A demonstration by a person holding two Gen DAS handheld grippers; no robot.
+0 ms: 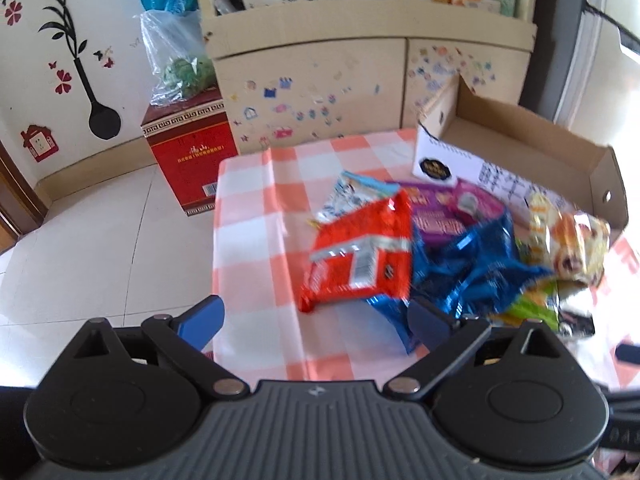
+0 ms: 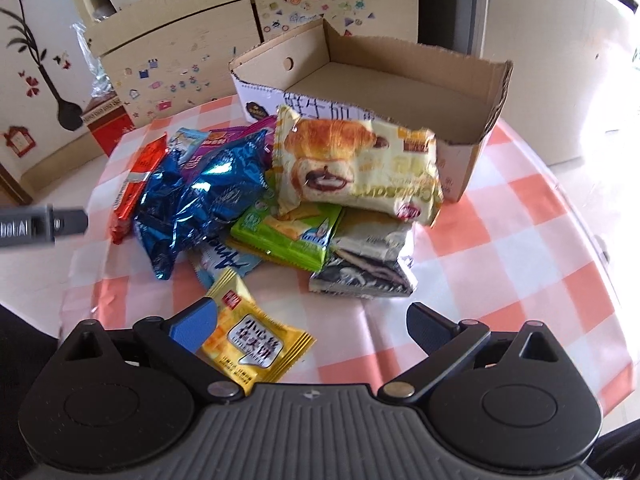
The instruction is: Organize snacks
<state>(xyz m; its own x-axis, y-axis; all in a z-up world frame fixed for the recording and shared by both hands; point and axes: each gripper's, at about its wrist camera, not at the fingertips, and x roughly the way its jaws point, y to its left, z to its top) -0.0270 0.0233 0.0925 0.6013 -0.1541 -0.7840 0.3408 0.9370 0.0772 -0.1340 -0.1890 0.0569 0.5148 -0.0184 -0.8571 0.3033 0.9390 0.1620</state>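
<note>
Looking from the left wrist, the left gripper point(image 1: 314, 320) hangs spread wide and empty before the red packet point(image 1: 360, 256) and blue foil bag point(image 1: 468, 268) on the checked cloth point(image 1: 248, 216). From the right wrist, the right gripper point(image 2: 312, 326), also wide and empty, hovers near a yellow biscuit packet point(image 2: 252, 344); the cardboard box point(image 2: 492, 120) looks empty, so sorting seems unstarted.
</note>
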